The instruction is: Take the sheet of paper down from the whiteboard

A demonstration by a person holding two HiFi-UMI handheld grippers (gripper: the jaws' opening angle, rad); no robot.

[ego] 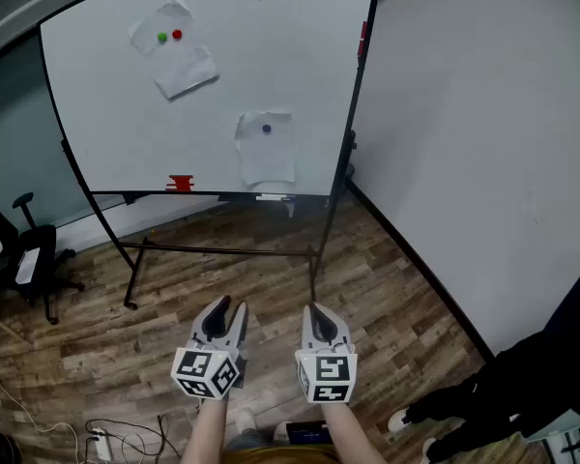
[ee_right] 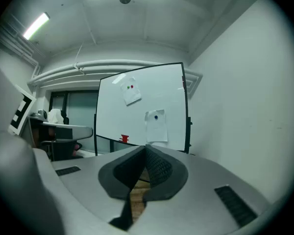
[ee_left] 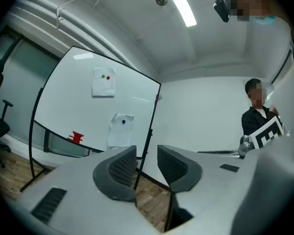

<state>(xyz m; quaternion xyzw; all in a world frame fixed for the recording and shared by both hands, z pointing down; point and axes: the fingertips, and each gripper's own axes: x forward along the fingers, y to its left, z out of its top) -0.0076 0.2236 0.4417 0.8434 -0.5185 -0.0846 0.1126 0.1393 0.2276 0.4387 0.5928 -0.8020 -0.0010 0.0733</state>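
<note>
**anon1:** where's the paper at?

**me:** lower sheet of paper [ego: 267,148] sits on the whiteboard [ego: 106,114] under a blue magnet [ego: 267,129] — well ahead of me. My left gripper [ego: 230,309] gapes wide, empty — right gripper [ego: 315,309] pinched together, empty.

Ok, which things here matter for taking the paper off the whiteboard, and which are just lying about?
Job: whiteboard; lower sheet under a blue magnet; upper sheet under a green magnet and a red magnet; left gripper, open; right gripper, shut.
Lying about: red object on the board's tray; office chair; cables on the floor; bystander.
</note>
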